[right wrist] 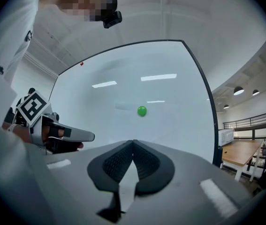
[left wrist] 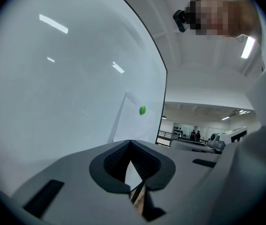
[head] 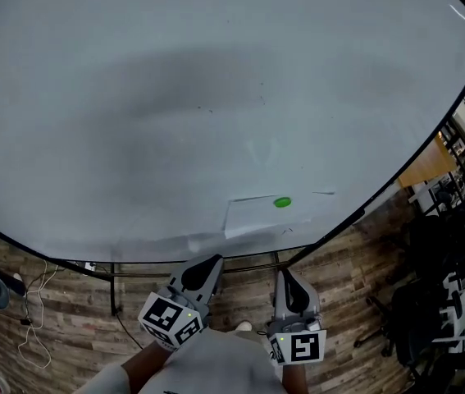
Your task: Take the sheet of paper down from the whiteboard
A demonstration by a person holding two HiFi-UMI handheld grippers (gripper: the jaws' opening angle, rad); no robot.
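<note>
Surveying the head view: sheet of paper [head: 261, 217] pinned to whiteboard [head: 175, 97] by green magnet [head: 282, 203]; my left hand-held gripper [head: 214, 261] and right hand-held gripper [head: 285, 274] sit below, clear of it. Left gripper view: jaws together, empty. Right gripper view: likewise (approach stage, I judge). Next move calls for opening and reaching the sheet.

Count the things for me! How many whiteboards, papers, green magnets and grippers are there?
Whiteboard: 1
Sheet of paper: 1
Green magnet: 1
Grippers: 2, the left gripper and the right gripper
Total: 5
</note>
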